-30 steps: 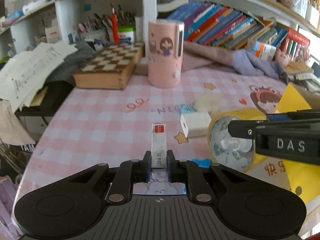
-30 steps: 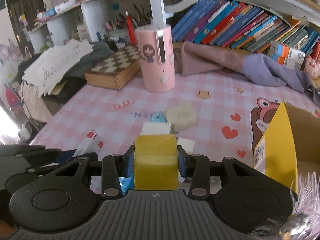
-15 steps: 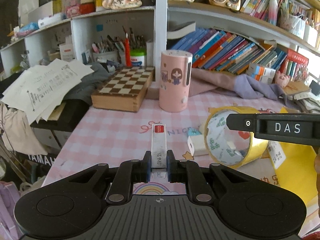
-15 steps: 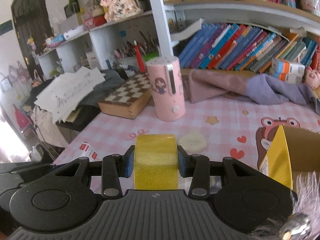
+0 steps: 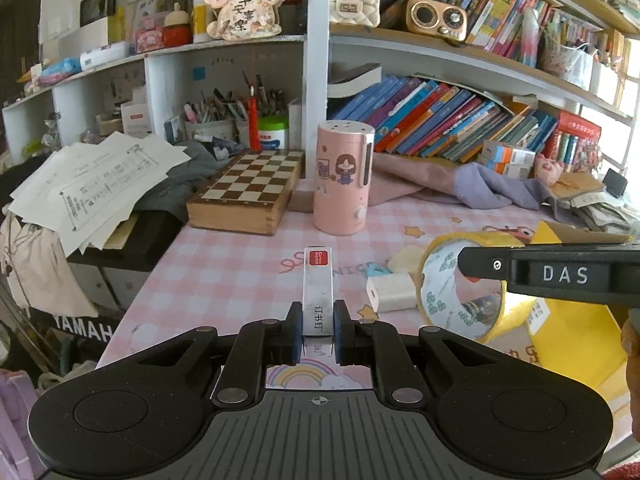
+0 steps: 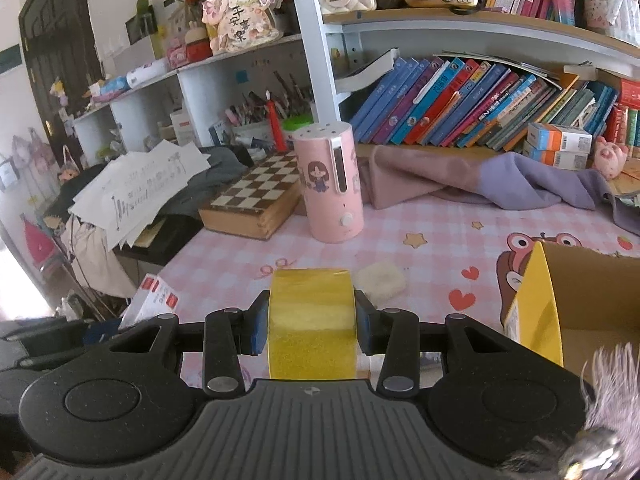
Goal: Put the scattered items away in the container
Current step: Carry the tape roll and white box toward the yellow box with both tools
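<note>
My left gripper is shut on a white staple box with a red label, held above the pink checked table. My right gripper is shut on a yellow tape roll, which also shows in the left wrist view. The staple box shows at the left of the right wrist view. The yellow cardboard box stands open at the right, just right of the tape. On the table lie a white charger block, a pale eraser-like pad and a small blue item.
A pink humidifier stands mid-table with a wooden chess box to its left. A pink and purple cloth lies at the back right under rows of books. Loose papers overhang the table's left edge.
Both grippers have risen higher above the table with their items still held; more of the shelves shows in both views. The tape now hangs beside the yellow box.
</note>
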The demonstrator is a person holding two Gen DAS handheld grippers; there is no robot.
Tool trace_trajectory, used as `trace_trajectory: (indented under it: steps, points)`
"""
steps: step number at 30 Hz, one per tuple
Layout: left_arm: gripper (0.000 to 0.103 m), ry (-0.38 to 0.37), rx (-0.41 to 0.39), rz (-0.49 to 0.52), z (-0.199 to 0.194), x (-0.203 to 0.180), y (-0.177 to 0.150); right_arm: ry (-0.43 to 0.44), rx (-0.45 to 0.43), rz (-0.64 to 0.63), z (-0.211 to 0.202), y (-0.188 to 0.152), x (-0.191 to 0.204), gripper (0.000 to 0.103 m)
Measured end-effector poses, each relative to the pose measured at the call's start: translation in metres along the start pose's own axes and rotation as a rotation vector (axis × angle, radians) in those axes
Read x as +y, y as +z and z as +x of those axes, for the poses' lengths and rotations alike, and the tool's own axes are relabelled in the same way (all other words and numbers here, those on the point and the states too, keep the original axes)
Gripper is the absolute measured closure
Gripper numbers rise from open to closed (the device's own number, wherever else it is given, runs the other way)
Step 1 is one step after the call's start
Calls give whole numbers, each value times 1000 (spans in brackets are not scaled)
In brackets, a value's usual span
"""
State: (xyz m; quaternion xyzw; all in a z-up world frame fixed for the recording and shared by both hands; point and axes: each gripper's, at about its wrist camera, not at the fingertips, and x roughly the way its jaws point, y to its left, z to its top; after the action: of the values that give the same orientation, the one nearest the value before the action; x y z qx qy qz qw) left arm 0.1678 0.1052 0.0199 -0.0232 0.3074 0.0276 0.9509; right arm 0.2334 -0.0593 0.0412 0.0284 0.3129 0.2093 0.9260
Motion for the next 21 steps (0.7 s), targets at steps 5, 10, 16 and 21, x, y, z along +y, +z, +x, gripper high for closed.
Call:
trace_trajectory:
  steps: [5,10,16,21]
  points:
    - [90,-26,-14,1,-17,-3,-7,-11,-1,-10,-16,-11,5,64]
    - [90,-51,-31,17,-41,-9,-18,-19,2,-1,-38,-23,8,64]
    - [90,-73,-31,27,-65,-14,-35,-23,8,11,-64,-44,14,64]
    - [90,-90,-31,43,-86,-16,-51,-32,14,20,-84,-63,24,64]
